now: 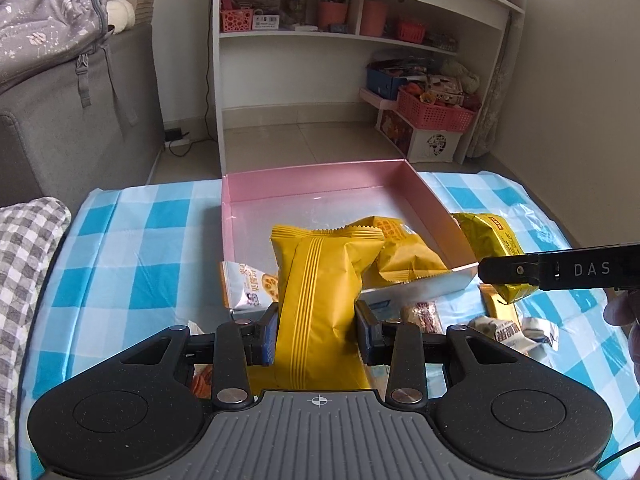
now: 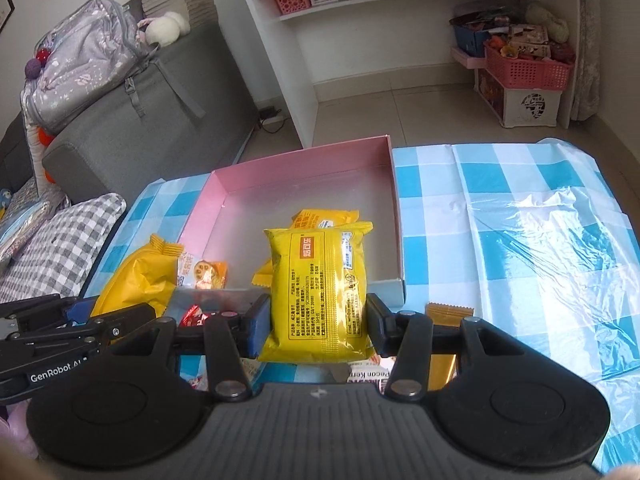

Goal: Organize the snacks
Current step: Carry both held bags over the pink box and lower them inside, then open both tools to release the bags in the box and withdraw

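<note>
Nearest to the left wrist camera, low in the middle of the frame, the left gripper [image 1: 316,330] has its two blue pads pressed on an orange-yellow snack pack [image 1: 320,280], which stands upright between them. Behind it, in the center, the pink box [image 1: 320,178] lies open on the blue checked tablecloth [image 1: 132,248]. Another yellow pack [image 1: 404,256] lies inside the box near its front wall. A white snack packet [image 1: 248,286] leans at the front left corner of the box.

In the right wrist view, the right gripper [image 2: 318,322] is clamped on a bright yellow printed pack [image 2: 320,284], low in the center, in front of the box's near wall. At the lower left of this frame the left gripper shows with its orange-yellow pack. A small golden packet [image 2: 448,314] lies on the cloth just right of the right gripper's fingers.
</note>
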`<control>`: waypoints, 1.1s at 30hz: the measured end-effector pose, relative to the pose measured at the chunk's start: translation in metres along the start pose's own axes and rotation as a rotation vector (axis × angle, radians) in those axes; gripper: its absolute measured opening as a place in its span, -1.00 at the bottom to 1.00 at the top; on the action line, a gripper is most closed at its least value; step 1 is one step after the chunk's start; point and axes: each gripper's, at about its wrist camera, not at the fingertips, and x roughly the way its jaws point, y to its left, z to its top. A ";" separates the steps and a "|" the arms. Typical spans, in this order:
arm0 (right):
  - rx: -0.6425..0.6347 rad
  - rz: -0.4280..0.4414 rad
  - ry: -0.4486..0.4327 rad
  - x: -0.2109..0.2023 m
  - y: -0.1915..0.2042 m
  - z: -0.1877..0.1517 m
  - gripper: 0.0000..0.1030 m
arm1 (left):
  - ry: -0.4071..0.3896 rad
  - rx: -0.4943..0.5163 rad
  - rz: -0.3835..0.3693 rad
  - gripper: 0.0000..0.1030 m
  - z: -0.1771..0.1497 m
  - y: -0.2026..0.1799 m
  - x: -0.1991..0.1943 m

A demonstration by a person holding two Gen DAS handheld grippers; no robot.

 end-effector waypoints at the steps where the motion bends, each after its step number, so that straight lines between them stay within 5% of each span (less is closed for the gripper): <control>1: 0.011 -0.001 -0.006 0.004 -0.003 0.004 -0.12 | -0.001 -0.009 0.003 -0.32 0.003 0.001 0.006; 18: 0.062 -0.057 -0.079 0.053 -0.021 0.029 -0.06 | -0.069 -0.120 0.083 -0.27 0.034 0.002 0.084; 23: 0.058 -0.032 -0.113 0.042 -0.023 0.032 0.32 | -0.065 -0.124 0.061 0.29 0.037 0.001 0.082; 33: -0.034 -0.090 -0.052 0.015 -0.026 0.021 0.67 | -0.008 -0.110 0.102 0.69 0.020 0.010 0.047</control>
